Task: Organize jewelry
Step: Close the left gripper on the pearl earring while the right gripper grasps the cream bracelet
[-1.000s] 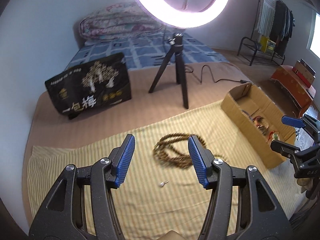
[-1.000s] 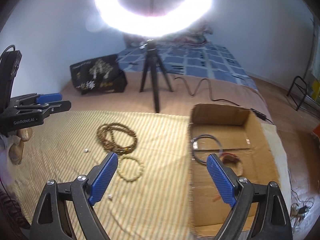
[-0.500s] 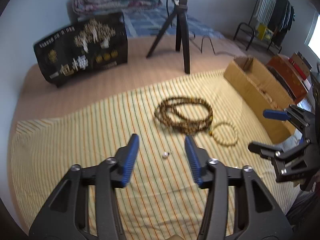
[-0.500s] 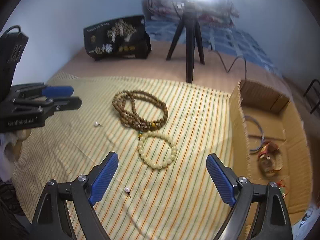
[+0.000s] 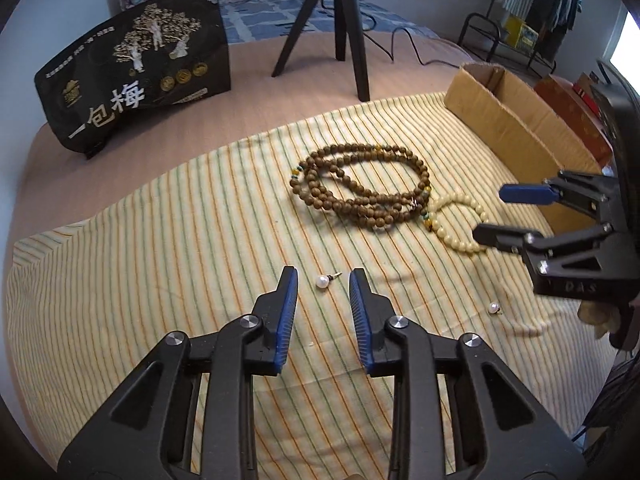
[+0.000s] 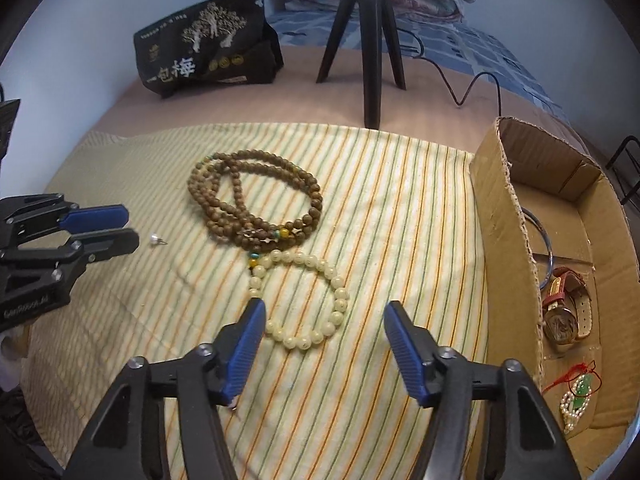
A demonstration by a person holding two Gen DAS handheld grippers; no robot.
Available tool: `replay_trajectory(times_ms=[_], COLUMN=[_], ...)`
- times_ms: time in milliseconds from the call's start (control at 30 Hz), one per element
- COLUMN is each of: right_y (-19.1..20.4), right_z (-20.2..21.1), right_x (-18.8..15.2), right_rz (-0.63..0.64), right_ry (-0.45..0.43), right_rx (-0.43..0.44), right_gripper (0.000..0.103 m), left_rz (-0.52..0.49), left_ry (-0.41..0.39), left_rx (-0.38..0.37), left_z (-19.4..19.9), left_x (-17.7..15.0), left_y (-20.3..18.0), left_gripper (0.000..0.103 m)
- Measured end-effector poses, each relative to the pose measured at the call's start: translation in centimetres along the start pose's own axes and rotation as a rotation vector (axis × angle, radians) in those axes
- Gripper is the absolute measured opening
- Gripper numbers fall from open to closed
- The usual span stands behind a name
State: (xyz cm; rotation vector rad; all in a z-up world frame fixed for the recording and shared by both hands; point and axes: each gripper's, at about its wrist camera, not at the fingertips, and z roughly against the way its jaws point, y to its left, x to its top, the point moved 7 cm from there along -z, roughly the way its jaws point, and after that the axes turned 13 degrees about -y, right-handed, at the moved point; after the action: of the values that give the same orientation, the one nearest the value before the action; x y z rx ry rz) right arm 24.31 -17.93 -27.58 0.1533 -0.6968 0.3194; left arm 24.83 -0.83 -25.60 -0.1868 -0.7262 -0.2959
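A small pearl earring (image 5: pixel 321 281) lies on the striped cloth (image 5: pixel 160 240) between the tips of my left gripper (image 5: pixel 322 279). Its jaws are closing, with a gap still on both sides of the pearl. My right gripper (image 6: pixel 326 310) hangs low over a cream bead bracelet (image 6: pixel 340 292). Those jaws are closing too, the bracelet lies between them, and the pads are not pressing on it. A coiled brown bead necklace (image 6: pixel 256 224) touches the bracelet's far side. A second pearl earring (image 5: pixel 493 308) lies below the right gripper (image 5: pixel 500 216).
An open cardboard box (image 6: pixel 508 264) on the right holds a watch (image 6: pixel 564 312), a bangle (image 6: pixel 544 236) and a green pendant (image 6: pixel 580 396). A black printed bag (image 5: pixel 136 68) and a lamp tripod (image 5: pixel 344 28) stand behind the cloth.
Both grippers have sunk toward the cloth and tipped downward while narrowing. The left one now straddles the pearl earring; the right one has come over the cream bracelet.
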Motion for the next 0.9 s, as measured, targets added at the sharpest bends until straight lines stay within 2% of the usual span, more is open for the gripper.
replay_trajectory(times_ms=[367,467,567,767,900], right_y=[-0.3,-0.4,-0.3,-0.1,0.0], right_z=[-1.6,-1.8,-1.9,-2.0,-2.0], right_x=[-0.1,-0.1,-0.1,-0.2,-0.3], right_rz=[0.008,0.009,0.007,0.005,-0.004], right_ry=[0.019,0.019,0.022,0.032,0.033], right_rx=[-0.019,-0.020,-0.020,0.000,0.022], right_gripper=[0.057,0.057,0.054,0.040,0.025], left_rz=[-0.024,-0.015,-0.015,-0.019,-0.027], left_ry=[0.019,0.028,0.030,0.033,0.031], left_rx=[-0.007,-0.010,-0.014,-0.018,-0.016], left_z=[-1.8,-2.3,-2.5,-2.8,-2.8], left_x=[-0.6,-0.7,-0.8,-0.9,-1.0], left_y=[-0.5,-0.3,-0.3,-0.6,-0.8], left_gripper=[0.026,0.019,0.019,0.011,0.009])
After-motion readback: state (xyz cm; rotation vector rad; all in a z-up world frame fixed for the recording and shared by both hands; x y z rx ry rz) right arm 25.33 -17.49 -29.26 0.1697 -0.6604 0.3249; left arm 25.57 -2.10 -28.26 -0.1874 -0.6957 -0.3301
